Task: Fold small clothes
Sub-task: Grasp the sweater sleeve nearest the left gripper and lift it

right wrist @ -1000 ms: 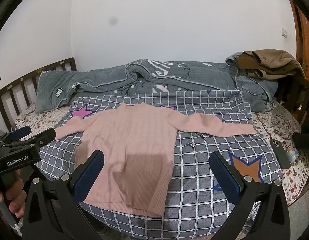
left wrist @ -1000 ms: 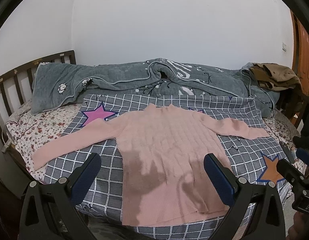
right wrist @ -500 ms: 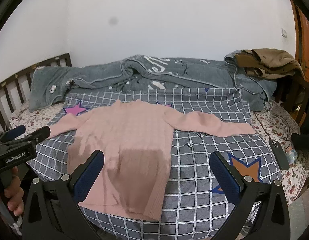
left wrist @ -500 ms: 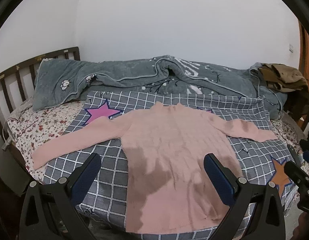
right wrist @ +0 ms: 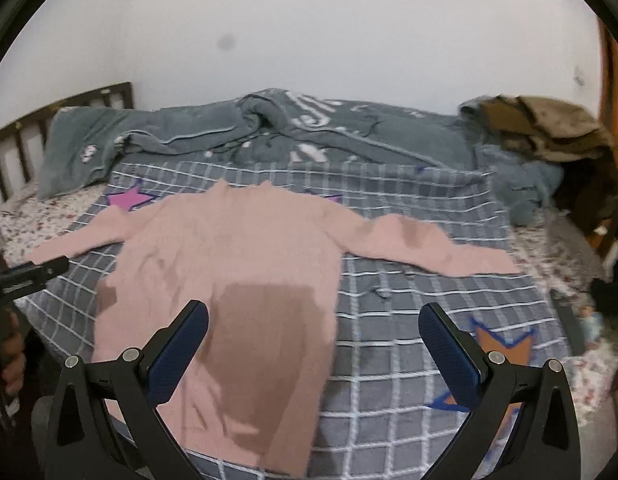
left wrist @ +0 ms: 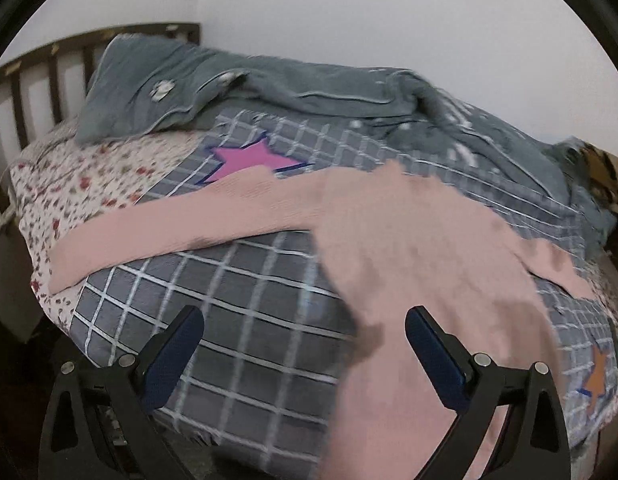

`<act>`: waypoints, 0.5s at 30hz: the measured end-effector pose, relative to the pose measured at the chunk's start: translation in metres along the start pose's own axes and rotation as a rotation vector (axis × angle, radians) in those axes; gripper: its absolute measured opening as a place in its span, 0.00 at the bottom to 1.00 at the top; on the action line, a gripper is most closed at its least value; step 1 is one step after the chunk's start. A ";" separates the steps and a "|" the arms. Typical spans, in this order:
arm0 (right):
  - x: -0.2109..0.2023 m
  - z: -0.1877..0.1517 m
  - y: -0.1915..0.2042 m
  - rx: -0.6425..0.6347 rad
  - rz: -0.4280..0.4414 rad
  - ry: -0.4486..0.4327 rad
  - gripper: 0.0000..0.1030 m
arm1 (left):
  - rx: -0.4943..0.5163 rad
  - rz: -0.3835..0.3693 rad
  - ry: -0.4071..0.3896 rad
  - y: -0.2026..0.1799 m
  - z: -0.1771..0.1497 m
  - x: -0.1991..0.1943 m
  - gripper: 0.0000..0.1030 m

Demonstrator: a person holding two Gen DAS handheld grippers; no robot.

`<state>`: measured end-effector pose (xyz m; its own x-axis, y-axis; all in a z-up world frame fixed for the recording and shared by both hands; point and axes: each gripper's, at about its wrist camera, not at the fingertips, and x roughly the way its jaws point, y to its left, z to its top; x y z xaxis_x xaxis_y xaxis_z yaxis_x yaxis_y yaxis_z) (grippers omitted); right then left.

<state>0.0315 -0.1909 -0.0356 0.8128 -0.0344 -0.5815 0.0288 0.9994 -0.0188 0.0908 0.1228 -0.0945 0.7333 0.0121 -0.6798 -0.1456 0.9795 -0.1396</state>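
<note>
Sweater (right wrist: 237, 264) is spread flat on the checked blanket (right wrist: 409, 304), sleeves out. Left claw (left wrist: 305, 344) and right claw (right wrist: 314, 340) are held released above its hem. If blanket is pinched too, the fold could be dragged askew.

Left tool (left wrist: 305, 336) hangs with its jaws spread wide and nothing between the dark blue pads (left wrist: 173, 354). Right tool (right wrist: 314, 332) is likewise gaping and empty. In the right view, a hand (right wrist: 11, 360) grips the left tool's handle.
</note>
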 end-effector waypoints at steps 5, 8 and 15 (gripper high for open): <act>0.028 0.000 -0.007 0.055 0.113 -0.006 1.00 | -0.076 0.051 0.034 0.043 0.007 0.035 0.89; 0.049 0.001 -0.008 0.082 0.122 -0.001 1.00 | -0.129 0.090 0.055 0.073 0.008 0.057 0.76; 0.101 0.002 -0.011 0.127 0.158 0.089 0.96 | -0.305 0.073 0.089 0.144 -0.005 0.079 0.69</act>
<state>0.1141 -0.2056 -0.0924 0.7588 0.1287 -0.6385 -0.0174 0.9839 0.1776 0.1245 0.2640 -0.1720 0.6543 0.0494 -0.7546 -0.3982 0.8709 -0.2883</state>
